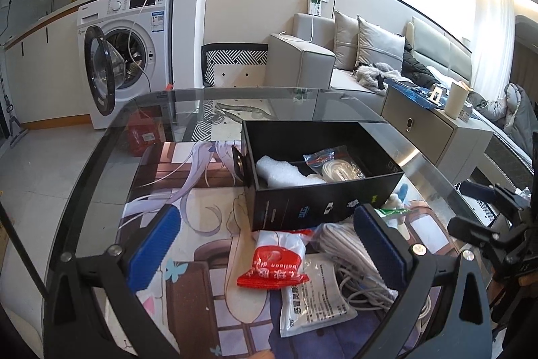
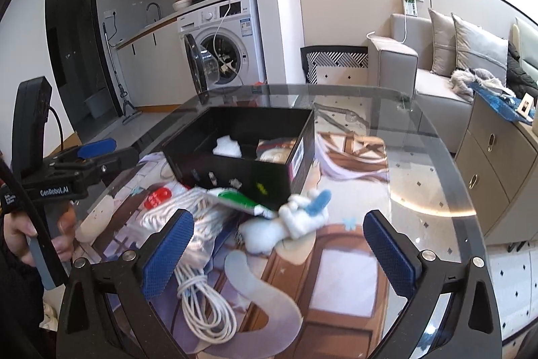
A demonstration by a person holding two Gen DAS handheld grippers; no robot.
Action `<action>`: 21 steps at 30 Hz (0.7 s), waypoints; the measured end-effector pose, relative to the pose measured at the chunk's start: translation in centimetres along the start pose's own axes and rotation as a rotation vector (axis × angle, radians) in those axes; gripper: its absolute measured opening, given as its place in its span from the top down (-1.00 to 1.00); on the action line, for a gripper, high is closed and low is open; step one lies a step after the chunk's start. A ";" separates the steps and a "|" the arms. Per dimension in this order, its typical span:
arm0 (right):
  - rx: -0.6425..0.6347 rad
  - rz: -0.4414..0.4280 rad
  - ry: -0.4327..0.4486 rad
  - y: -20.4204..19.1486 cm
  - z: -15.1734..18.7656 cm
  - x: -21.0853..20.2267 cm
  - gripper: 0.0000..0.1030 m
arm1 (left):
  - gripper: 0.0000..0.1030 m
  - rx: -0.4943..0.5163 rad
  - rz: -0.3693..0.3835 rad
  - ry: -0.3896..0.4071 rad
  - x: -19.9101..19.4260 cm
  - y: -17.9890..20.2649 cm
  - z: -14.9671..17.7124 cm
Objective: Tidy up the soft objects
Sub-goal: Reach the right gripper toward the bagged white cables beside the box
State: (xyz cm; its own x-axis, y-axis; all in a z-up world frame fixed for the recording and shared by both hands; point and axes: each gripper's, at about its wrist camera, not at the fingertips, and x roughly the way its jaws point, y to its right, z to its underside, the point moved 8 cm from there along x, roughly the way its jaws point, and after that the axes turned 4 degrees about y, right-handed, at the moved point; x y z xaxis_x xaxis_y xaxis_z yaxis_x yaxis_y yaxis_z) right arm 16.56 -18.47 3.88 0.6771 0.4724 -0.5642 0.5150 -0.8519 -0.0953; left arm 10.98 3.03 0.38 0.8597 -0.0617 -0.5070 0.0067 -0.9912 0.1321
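Left wrist view: left gripper spread wide, nothing gripped, hovering over a red-and-white balloon packet, a white sachet and a coiled white cable on the printed mat. Black box just beyond holds white foam and a bagged cable.

Right wrist view: right gripper fully open, empty. White plush toy with blue ear lies just before the box, beside a green-and-white packet. Glass table underneath.
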 end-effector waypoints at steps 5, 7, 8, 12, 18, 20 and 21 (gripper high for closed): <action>-0.016 -0.008 -0.024 -1.1 1.2 0.0 -0.99 | -1.00 -0.005 0.006 0.002 -0.4 -0.2 0.9; -0.021 -0.012 -0.033 -1.4 1.6 0.0 -0.99 | -1.00 -0.015 0.005 -0.002 -0.5 -0.5 1.1; -0.023 -0.016 -0.036 -1.6 1.9 0.0 -0.99 | -1.00 -0.018 0.003 -0.003 -0.5 -0.6 1.3; -0.021 -0.035 -0.063 -2.3 3.0 0.4 -0.99 | -1.00 -0.025 -0.001 -0.013 -0.6 -1.0 2.0; -0.041 -0.061 -0.120 -3.6 5.0 1.4 -0.99 | -1.00 -0.033 0.002 -0.023 -0.4 -1.2 2.7; -0.050 -0.069 -0.136 -4.0 5.6 1.7 -0.99 | -1.00 -0.036 0.003 -0.028 -0.3 -1.3 3.1; -0.055 -0.075 -0.146 -4.3 6.0 2.1 -0.99 | -1.00 -0.039 0.000 -0.031 -0.2 -1.4 3.3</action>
State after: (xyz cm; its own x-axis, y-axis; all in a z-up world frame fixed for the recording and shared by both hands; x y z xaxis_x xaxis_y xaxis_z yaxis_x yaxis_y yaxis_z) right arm 12.54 -15.16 -1.82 0.5541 0.4925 -0.6711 0.5918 -0.8000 -0.0985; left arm 9.14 4.01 -2.54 0.8435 -0.0654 -0.5331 0.0275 -0.9860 0.1646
